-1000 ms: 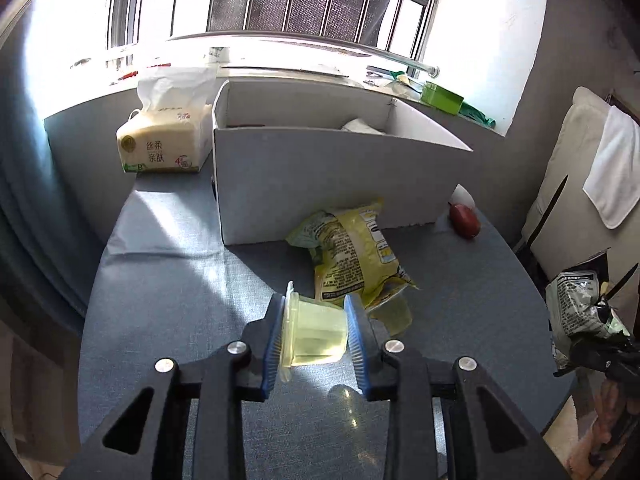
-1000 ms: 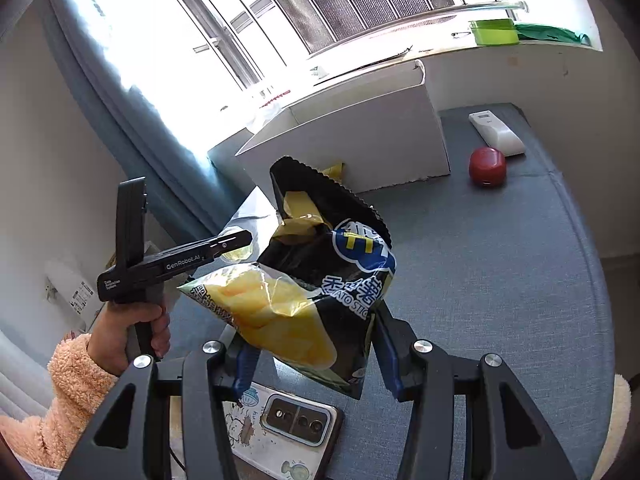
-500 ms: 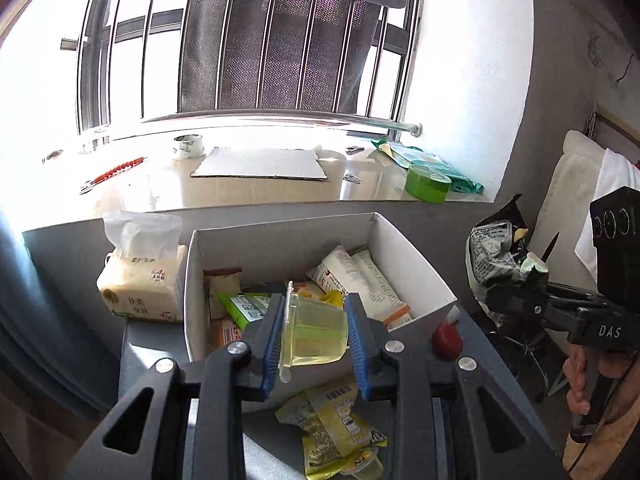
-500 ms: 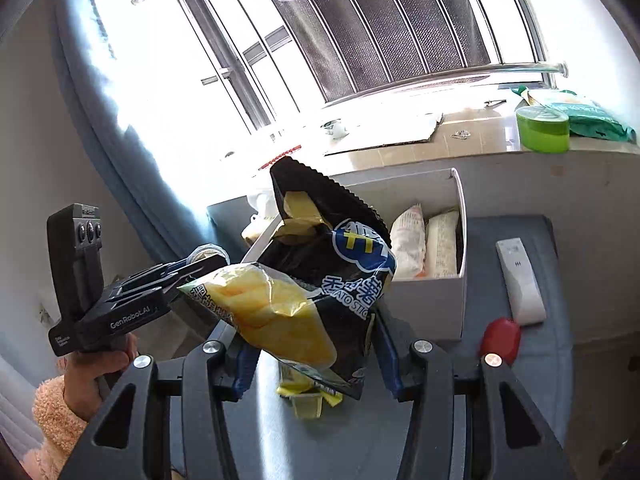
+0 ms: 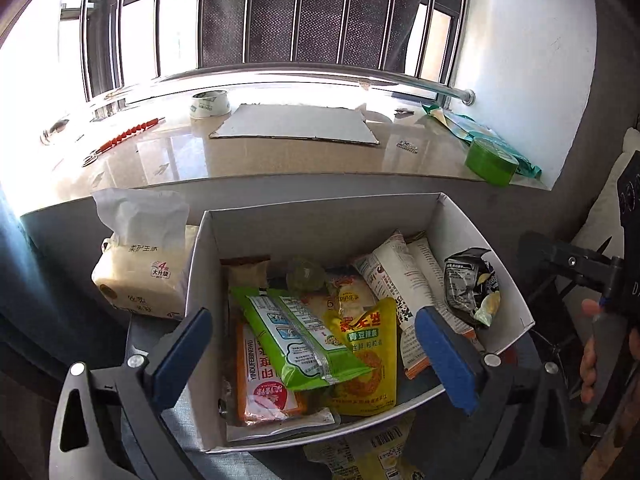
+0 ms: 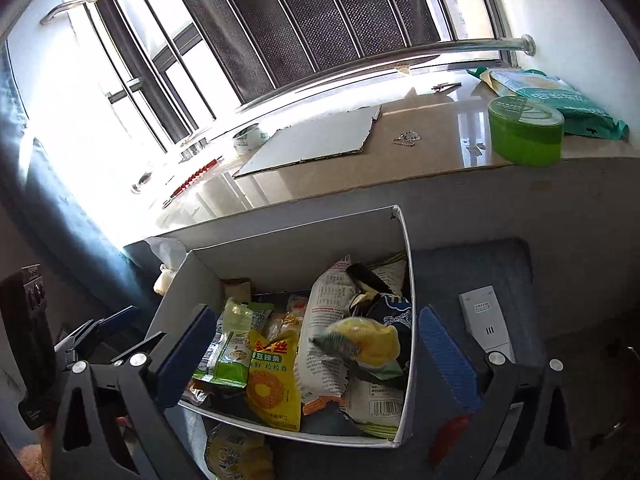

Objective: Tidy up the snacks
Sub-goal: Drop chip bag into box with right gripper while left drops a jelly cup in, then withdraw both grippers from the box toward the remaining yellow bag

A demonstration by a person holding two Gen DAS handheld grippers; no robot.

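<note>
We hold both grippers above the white cardboard box (image 5: 472, 236), and their jaws are opening with nothing between the blue ribbed pads. Ahead of the left gripper (image 5: 316, 356) the box is packed with crinkly foil and plastic packets: a glossy green pouch (image 5: 296, 336) lies just beyond the left pad, a yellow bag (image 5: 368, 360) sits between the pads, and a pale translucent jelly cup (image 5: 306, 276) rests farther ahead against the back row. Beyond the right pad lie long white paper-like packets (image 5: 400, 284), and a crumpled black chip bag (image 5: 472, 284) is tucked in the far right corner.

Under the right gripper (image 6: 316, 356) the same black chip bag (image 6: 376, 336) shows its yellow printed front, lying blurred on top of the white packets (image 6: 324, 320) between the pads.

Only the left view shows the soft tissue pack (image 5: 140, 272) well left of the box. Only the right view shows a flat white remote (image 6: 484, 320) on the grey woven tablecloth (image 6: 460, 264), just past the right pad. Each view catches the other gripper at its edge. Both show the polished stone sill with a flat cardboard sheet (image 5: 296, 124) and a round green tub (image 6: 524, 132). Another yellow packet (image 6: 236, 452) lies on the cloth, below the box's near wall.
</note>
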